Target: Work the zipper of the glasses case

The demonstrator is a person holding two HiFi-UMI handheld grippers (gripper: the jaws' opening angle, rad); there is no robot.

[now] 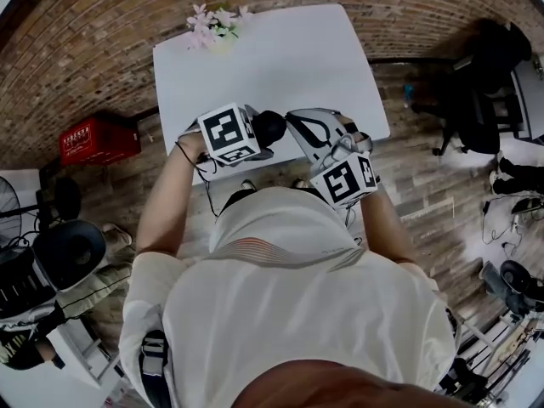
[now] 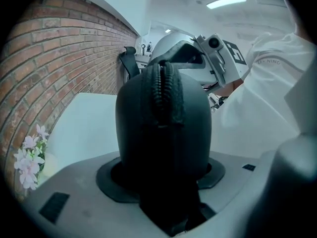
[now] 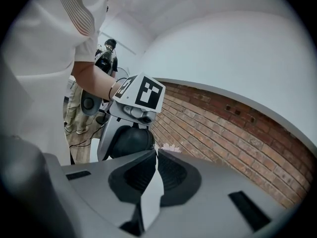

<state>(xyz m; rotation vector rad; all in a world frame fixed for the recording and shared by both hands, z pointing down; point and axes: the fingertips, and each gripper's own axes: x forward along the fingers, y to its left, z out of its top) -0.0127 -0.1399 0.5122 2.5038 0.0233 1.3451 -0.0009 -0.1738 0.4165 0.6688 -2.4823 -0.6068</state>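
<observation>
The person wears a white short-sleeved shirt (image 1: 297, 313) with thin reddish stripes (image 1: 263, 249) across the upper back, and a thin dark band (image 1: 181, 149) on the left wrist. The left gripper (image 2: 163, 152) and the right gripper (image 3: 154, 155) are light grey with dark pads. Each has a white cube with black square markers.

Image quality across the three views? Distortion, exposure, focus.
Head view: heavy fisheye, brick lines bow, corners vignetted, white table evenly lit. Left gripper view: case fills the centre and reads nearly black, only its zipper teeth show; ceiling light blown out. Right gripper view: round black vignette, bright wall, right gripper slightly soft up close.
</observation>
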